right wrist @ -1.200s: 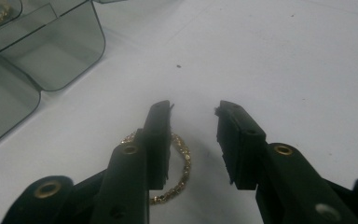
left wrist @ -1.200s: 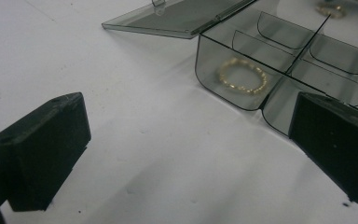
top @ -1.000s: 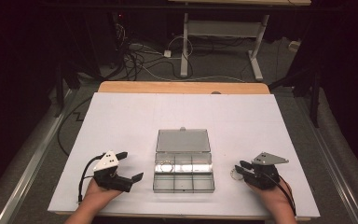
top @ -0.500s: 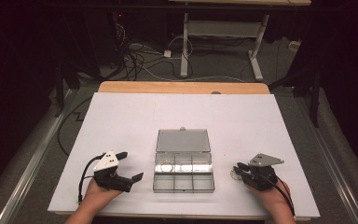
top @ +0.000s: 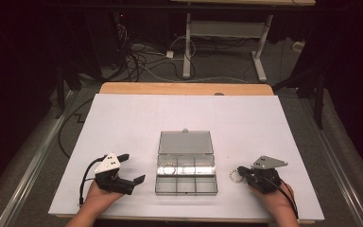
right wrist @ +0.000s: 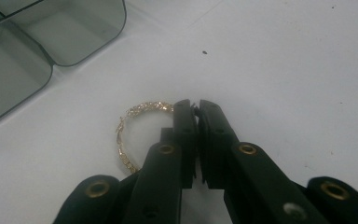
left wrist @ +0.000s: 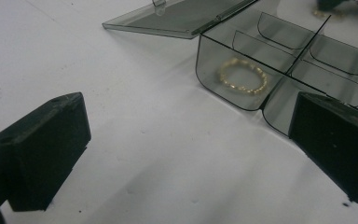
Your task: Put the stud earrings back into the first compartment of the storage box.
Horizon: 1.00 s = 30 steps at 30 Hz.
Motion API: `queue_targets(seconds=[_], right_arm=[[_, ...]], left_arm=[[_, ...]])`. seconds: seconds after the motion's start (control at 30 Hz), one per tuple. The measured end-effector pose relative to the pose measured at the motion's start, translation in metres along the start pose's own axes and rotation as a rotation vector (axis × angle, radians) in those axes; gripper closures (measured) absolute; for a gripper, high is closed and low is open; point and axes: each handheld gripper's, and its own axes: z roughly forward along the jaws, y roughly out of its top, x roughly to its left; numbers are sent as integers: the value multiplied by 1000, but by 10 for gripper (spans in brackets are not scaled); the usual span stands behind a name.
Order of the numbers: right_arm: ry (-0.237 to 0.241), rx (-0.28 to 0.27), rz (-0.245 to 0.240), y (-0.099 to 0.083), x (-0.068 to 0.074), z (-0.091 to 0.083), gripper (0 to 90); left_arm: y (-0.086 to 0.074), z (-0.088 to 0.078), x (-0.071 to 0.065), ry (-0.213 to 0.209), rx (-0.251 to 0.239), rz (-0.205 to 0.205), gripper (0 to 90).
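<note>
A clear compartment box (top: 186, 185) lies open on the white table, its lid (top: 185, 142) flat behind it. One gold bracelet (top: 168, 168) (left wrist: 242, 77) rests in the box's back-left compartment. A second gold bracelet (top: 236, 176) (right wrist: 123, 140) lies on the table just right of the box. My right gripper (top: 242, 171) (right wrist: 196, 105) has just been closing and is shut on that bracelet's chain at the tips. My left gripper (top: 132, 167) (left wrist: 191, 154) stands open left of the box (left wrist: 228, 100), nothing between its jaws.
A corner of the box (right wrist: 74, 32) lies up and to the left of the right gripper. The white sheet (top: 184, 113) covers the table, with a wooden edge (top: 184, 88) at the back. Cables and a desk frame (top: 222, 42) are on the floor beyond.
The right gripper's jaws have closed on the bracelet beside the box. The left gripper and the box have not moved.
</note>
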Motion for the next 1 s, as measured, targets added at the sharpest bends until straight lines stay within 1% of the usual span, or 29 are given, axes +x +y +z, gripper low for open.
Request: queue_targets(seconds=[0.3,0.37,0.5,0.63,0.83,0.97,1.0], right_arm=[[12,-6,9,0,-2,-1,879],[16,-4,23,0,-2,-1,879],[17,-8,27,0,-3,-2,879],[21,-20,44,0,-4,-4,879],[23,-35,43,2,-1,-7,879],[30,-42,38,4,3,-7,879],[33,-43,30,5,4,-7,879]], left_arm=[[0,0,0,0,-1,1,0],[0,0,0,-1,0,1,0],[0,0,0,-1,0,2,0],[0,0,0,-1,-1,2,0],[0,0,0,-1,0,1,0],[0,0,0,-2,0,1,0],[0,0,0,-2,-1,1,0]])
